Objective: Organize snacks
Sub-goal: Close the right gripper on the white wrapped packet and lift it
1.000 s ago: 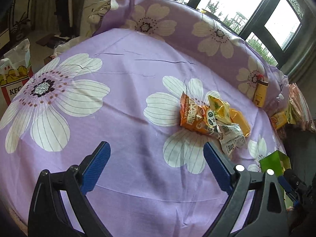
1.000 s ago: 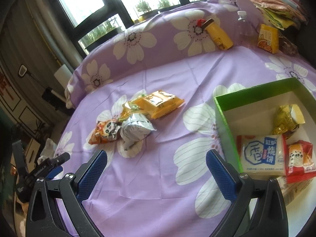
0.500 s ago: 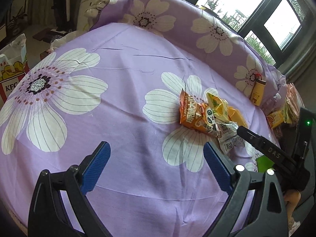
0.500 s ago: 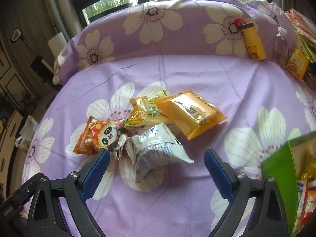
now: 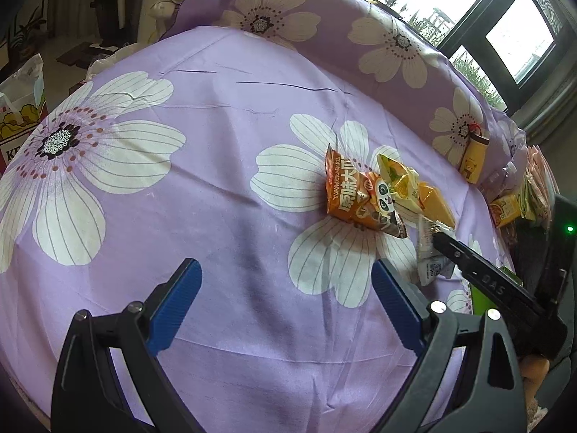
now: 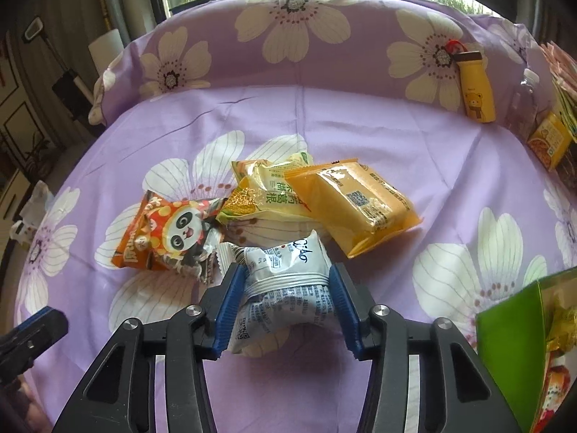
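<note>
The green box is cut off at the edge; its contents are perhaps snacks. The right gripper, tilted down, has just closed its jaws on the white packet; the left gripper hovers with jaws wide.

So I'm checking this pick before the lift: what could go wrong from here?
The right gripper has just closed on the white packet, pinching its puffy middle; it may slip or burst. The packet's far edge lies against the yellow-green packet and panda packet, so lifting might drag those. The green box wall sits close on the right and could snag it.

Purple floral bedsheet, yellow bear bottle against it, clear plastic bottle, dark-framed windows
</note>
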Action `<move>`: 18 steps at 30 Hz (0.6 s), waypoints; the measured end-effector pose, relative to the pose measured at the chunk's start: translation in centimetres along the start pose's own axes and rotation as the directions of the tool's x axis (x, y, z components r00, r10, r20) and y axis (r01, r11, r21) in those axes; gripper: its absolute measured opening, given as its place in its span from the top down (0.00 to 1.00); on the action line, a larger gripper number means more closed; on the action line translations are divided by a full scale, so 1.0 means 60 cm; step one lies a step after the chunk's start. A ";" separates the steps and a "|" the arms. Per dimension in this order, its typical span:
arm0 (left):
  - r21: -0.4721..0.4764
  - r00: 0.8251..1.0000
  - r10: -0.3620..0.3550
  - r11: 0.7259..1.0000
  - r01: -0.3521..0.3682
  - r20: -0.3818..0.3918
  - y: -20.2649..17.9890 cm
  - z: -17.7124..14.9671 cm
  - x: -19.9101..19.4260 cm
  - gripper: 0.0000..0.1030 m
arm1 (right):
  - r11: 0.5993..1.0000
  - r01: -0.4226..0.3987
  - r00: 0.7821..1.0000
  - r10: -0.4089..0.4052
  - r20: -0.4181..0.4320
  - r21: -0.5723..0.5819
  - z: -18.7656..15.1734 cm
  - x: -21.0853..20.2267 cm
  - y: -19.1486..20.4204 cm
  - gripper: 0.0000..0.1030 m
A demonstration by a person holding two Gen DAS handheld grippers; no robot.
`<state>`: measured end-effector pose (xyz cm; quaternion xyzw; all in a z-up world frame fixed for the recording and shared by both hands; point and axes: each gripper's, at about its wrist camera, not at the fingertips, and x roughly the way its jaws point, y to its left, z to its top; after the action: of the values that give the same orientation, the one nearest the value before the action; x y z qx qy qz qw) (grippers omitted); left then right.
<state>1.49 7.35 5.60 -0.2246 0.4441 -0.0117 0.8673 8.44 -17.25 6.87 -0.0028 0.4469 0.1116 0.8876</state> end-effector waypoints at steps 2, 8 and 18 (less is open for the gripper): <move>0.004 1.000 -0.002 1.000 0.002 0.001 -0.002 -0.003 -0.001 0.08 | 1.000 -0.016 1.000 0.016 0.002 0.023 -0.010 -0.035 -0.009 0.75; 0.017 1.000 0.024 1.000 -0.024 0.000 -0.006 -0.011 0.005 0.08 | 0.998 -0.046 0.998 0.047 -0.033 0.053 -0.034 -0.068 -0.032 0.74; 0.067 0.999 0.031 0.997 -0.030 -0.019 -0.025 -0.020 0.017 0.08 | 0.993 -0.043 0.998 0.048 -0.046 0.108 0.013 -0.019 -0.031 0.36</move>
<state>1.43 5.34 4.80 -0.1887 0.4557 -0.0157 0.8698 8.77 -19.19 8.09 0.0523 0.4735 0.1074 0.8727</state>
